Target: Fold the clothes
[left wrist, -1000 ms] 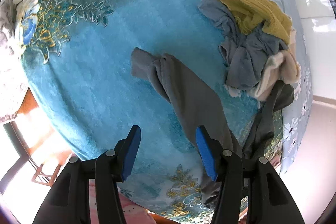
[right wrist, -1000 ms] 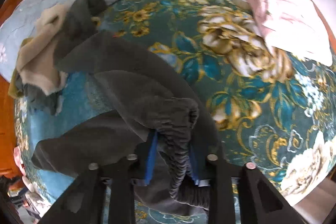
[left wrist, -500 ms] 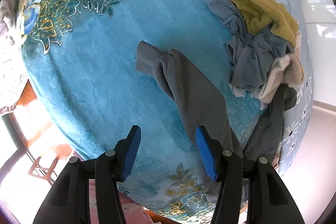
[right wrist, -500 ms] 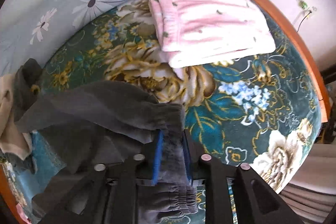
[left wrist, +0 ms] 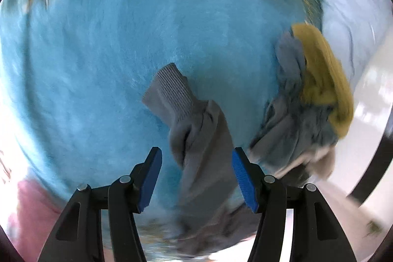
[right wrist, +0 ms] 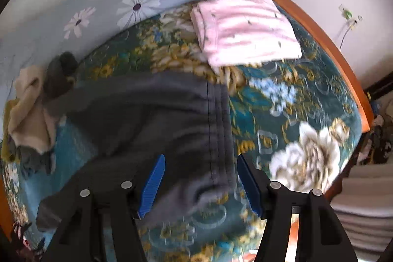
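Two tools are in my hands, and neither grips anything. My right tool [right wrist: 200, 184] has just been opening; its blue pads stand apart above the elastic waistband [right wrist: 218, 129] of the grey trousers [right wrist: 147, 119], which lie spread on the bed, the cloth below the gap and not pinched. My left tool [left wrist: 196, 178] has its jaws wide too, opened a little further just now, and one trouser leg [left wrist: 203, 151] runs up between them without either pad pressing on it. The ribbed cuff [left wrist: 172, 92] of that leg lies flat on the plain blue part of the blanket [left wrist: 98, 65], ahead of the fingers.

To the right of the leg in the left view is a heap of unfolded clothes [left wrist: 302, 122], grey-blue pieces with a mustard-yellow garment [left wrist: 321, 75] on top and a cream one at the bottom edge. In the right view the same heap sits at the far left, beside the trousers.

Beyond the waistband a pink folded garment [right wrist: 245, 31] rests on the flowered part of the blanket, near the wooden bed edge [right wrist: 326, 41]. A pale blue daisy-print quilt [right wrist: 127, 1] lies along the far side of the bed. Both views are blurred in places
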`<act>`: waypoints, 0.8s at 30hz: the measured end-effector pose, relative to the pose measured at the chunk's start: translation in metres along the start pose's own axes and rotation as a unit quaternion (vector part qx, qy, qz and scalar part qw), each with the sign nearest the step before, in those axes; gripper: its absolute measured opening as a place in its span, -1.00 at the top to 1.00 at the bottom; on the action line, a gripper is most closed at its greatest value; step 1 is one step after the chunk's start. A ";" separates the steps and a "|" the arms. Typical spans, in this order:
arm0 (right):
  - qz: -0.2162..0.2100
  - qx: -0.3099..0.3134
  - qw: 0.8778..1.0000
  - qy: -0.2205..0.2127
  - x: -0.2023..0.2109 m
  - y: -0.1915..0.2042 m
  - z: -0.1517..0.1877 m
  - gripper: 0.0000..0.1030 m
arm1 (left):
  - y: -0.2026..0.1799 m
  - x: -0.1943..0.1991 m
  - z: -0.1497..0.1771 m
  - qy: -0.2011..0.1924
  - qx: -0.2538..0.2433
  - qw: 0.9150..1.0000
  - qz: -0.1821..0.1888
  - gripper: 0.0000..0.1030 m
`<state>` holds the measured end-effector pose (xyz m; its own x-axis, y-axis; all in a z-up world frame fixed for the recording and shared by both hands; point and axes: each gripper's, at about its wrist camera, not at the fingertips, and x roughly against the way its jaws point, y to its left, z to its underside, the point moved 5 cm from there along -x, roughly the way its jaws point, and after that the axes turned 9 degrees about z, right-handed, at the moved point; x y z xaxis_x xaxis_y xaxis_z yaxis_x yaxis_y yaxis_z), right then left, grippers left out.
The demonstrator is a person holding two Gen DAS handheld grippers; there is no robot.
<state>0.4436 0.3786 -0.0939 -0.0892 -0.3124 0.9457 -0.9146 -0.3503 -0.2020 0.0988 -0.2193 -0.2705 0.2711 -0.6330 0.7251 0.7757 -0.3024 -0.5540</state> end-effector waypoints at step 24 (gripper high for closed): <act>-0.134 -0.205 0.952 0.184 -0.125 -0.025 0.113 -0.33 | 0.015 0.020 0.010 0.022 -0.134 0.985 -0.106 0.80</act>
<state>0.5226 0.3270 -0.2361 0.1057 0.0972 0.9896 -0.9943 0.0248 0.1038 0.1215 -0.2289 -0.2601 0.0898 -0.5648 0.8203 0.6328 -0.6036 -0.4849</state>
